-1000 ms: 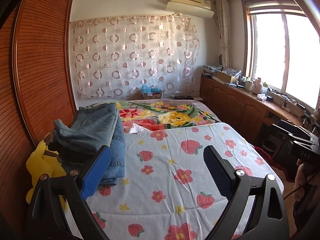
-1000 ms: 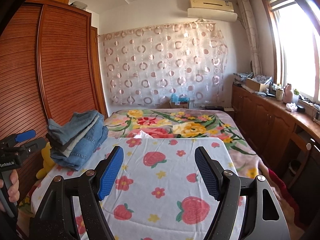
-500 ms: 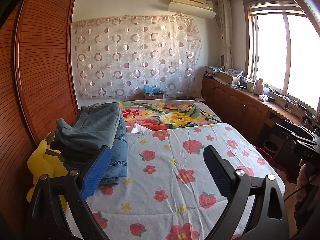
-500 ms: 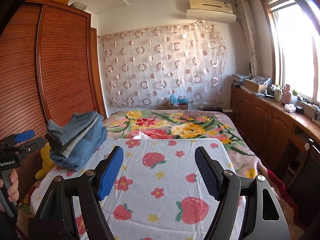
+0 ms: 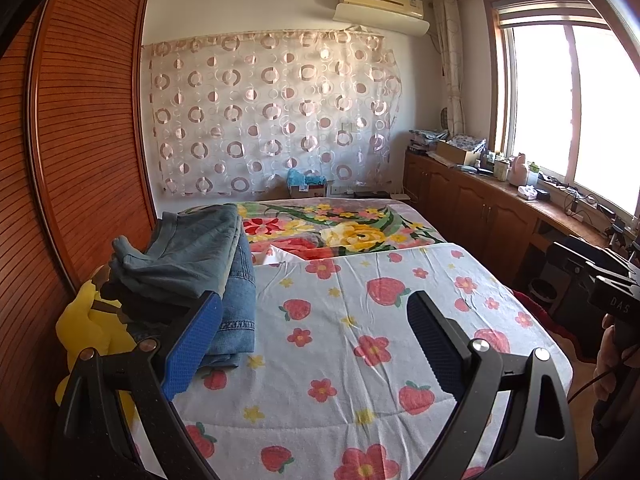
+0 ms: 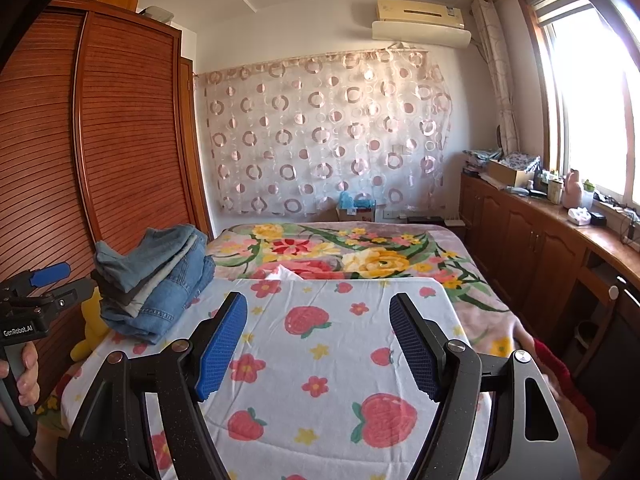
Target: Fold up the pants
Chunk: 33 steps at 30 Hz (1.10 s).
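both views are taken from the foot of the bed (image 5: 344, 360), faced toward the curtain (image 6: 320, 136) wall. the left one is set nearer the wardrobe (image 5: 92, 140). the jeans (image 6: 156, 280), quilt and window counter are shared.

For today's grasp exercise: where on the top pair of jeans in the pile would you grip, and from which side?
Probably the rolled hem of the top jeans, approached from the near left. It juts past the pile as a free lip. Both the left gripper and right gripper are open.
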Tool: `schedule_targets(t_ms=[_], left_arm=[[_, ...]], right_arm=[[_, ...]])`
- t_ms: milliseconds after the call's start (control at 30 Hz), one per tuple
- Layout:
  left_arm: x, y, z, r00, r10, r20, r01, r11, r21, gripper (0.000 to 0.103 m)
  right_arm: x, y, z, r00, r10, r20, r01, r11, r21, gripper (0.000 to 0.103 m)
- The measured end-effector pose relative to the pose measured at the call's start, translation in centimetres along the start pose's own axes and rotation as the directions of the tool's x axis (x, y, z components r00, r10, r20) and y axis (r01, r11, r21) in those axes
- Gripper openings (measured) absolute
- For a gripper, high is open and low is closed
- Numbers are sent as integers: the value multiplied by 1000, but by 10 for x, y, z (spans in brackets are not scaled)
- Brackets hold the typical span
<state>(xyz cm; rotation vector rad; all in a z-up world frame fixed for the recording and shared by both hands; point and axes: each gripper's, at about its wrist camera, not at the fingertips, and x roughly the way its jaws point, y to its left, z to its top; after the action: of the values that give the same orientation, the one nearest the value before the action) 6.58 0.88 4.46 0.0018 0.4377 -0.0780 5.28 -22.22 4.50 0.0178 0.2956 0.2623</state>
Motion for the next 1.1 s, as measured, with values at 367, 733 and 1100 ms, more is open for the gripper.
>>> schedule_targets(t_ms=[367,733,1100], left_arm=[[0,1,-1,1000,1,-1,-1,1000,0,94],[0,0,-1,1000,1,-1,-1,1000,2,94],[0,1,-2,1000,2,-1,-2,1000,3,94]], right_arm=[[-1,0,0,1000,0,1,0,1000,0,76],[-1,1,-2,1000,0,4,0,1000,-1,76],[-1,0,-2,1000,0,3,0,1000,0,76]])
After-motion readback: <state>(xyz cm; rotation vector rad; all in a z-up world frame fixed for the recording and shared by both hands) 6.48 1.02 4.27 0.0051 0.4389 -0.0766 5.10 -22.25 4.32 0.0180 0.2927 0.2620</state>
